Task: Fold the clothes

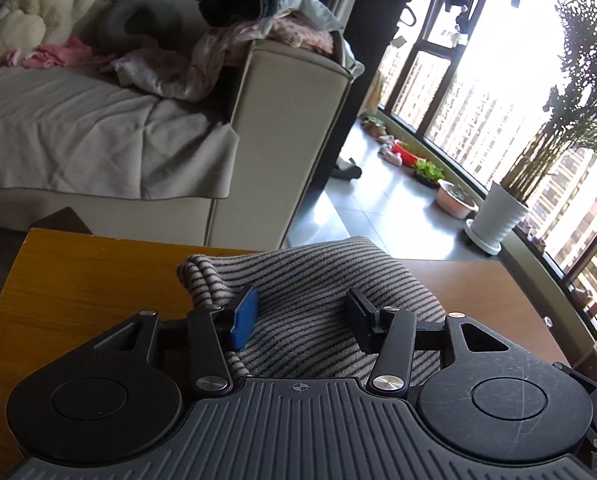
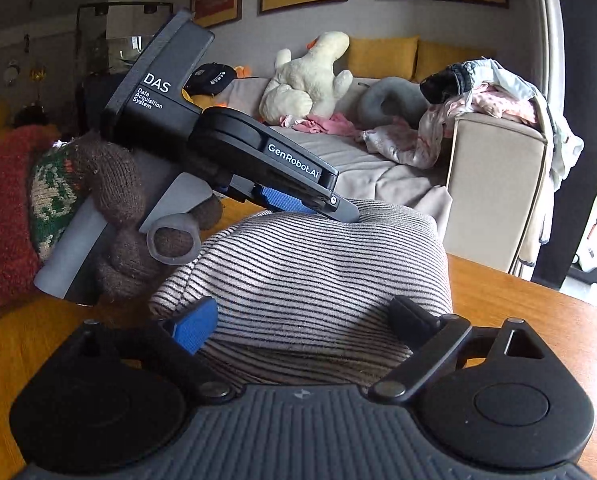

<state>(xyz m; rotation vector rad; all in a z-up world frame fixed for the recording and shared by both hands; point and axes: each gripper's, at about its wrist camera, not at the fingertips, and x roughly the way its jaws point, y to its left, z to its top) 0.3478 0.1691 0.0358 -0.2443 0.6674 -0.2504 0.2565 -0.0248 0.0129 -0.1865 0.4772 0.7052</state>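
Pressing the folded sweater [image 2: 306, 280] with both claws spread, left claw [image 1: 298, 316] and right claw [image 2: 306, 328]; bundle could spring open on the table [image 1: 78, 280] once released.

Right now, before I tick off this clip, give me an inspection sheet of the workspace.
Surface: wooden table, bare around the garment.
Job's things: striped garment bunched in a folded mound.
Clutter: nothing seen on the table.
Grippers: left gripper open, over the garment; right gripper open, straddling its near edge.
Cables: nothing seen.
Surroundings: sofa with plush toy, clothes pile on its armrest; potted plant by the windows.
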